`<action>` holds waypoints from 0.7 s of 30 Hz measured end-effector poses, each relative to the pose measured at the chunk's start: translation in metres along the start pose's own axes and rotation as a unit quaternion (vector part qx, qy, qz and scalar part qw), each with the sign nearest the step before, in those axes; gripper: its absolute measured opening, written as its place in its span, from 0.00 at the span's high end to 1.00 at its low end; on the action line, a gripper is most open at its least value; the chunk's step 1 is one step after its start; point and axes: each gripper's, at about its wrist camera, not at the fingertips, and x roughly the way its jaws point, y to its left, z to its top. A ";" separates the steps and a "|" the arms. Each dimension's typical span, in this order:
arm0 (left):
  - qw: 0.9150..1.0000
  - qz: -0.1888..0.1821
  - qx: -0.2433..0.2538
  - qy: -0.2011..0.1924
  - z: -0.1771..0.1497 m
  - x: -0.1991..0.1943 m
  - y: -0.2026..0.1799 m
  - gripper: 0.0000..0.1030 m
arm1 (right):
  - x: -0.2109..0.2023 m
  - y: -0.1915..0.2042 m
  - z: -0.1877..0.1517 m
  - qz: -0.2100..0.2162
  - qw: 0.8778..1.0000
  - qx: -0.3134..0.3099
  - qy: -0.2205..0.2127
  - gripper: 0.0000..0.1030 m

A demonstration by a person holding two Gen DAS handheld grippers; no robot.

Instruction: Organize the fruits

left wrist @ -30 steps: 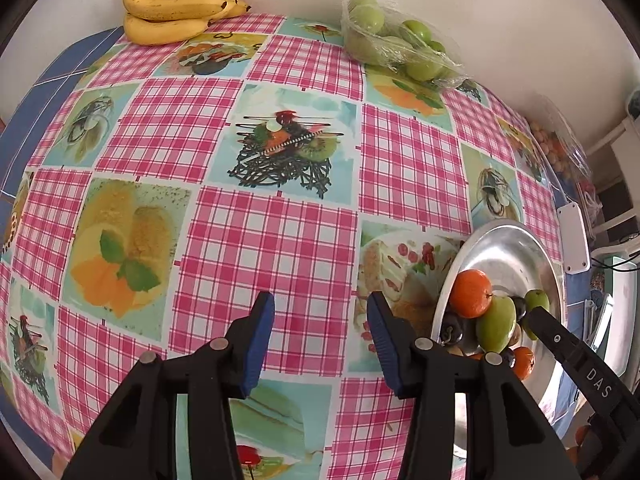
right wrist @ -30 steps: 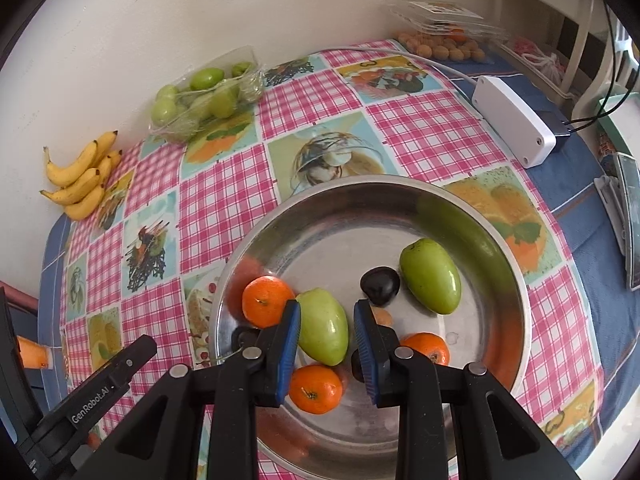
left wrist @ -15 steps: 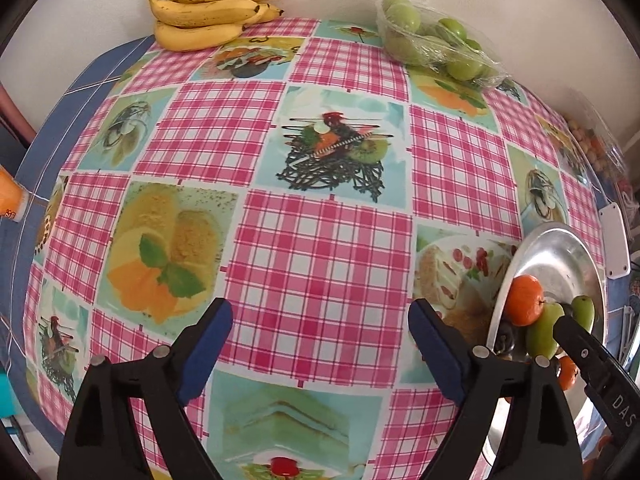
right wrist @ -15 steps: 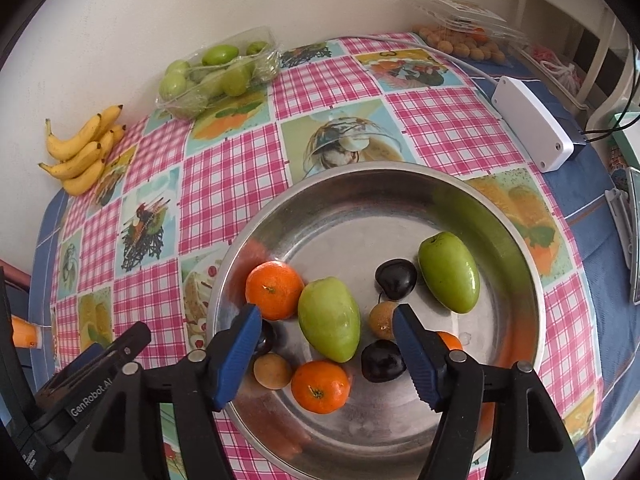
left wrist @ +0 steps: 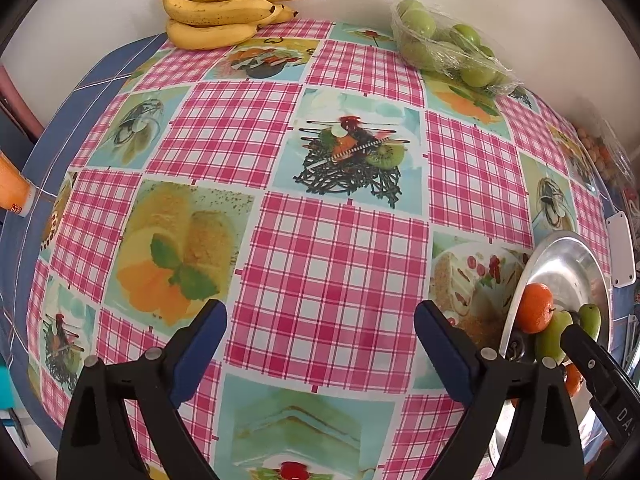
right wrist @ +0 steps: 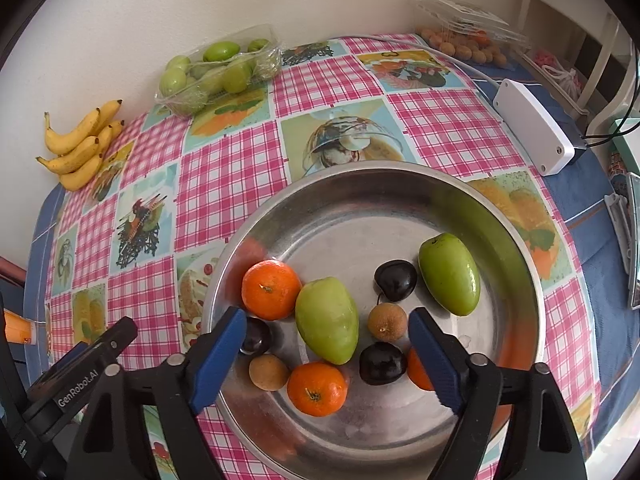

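A steel bowl holds mixed fruit: tangerines, two green fruits, dark plums and small brown fruits. My right gripper is open and empty, hovering over the bowl's near side with the green fruit between its fingers in view. My left gripper is open and empty above bare tablecloth, left of the bowl. Bananas and a wrapped tray of green fruit lie at the table's far edge by the wall.
A white power adapter with a cable lies right of the bowl. A clear box of small brown fruits sits at the far right corner. An orange object shows past the table's left edge. A white chair stands at right.
Both grippers have opened wide from nearly shut. Both have drawn back and up a little, so more of the table and bowl shows.
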 end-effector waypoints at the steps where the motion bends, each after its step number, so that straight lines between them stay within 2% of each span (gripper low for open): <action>1: 1.000 0.001 -0.001 0.000 0.000 0.000 0.000 0.08 | 0.000 0.000 0.000 0.000 1.000 0.000 -0.001 0.09; 3: 1.000 0.002 -0.001 -0.003 0.001 0.000 0.001 0.08 | 0.000 0.000 0.000 -0.001 1.000 -0.001 -0.003 0.08; 5: 1.000 0.003 -0.001 -0.008 0.001 -0.001 0.001 0.08 | 0.000 0.000 0.000 -0.001 1.000 -0.001 -0.004 0.00; 21: 0.999 0.000 0.007 -0.031 0.005 -0.013 -0.001 0.08 | -0.002 0.001 -0.001 -0.006 1.000 -0.017 -0.014 0.00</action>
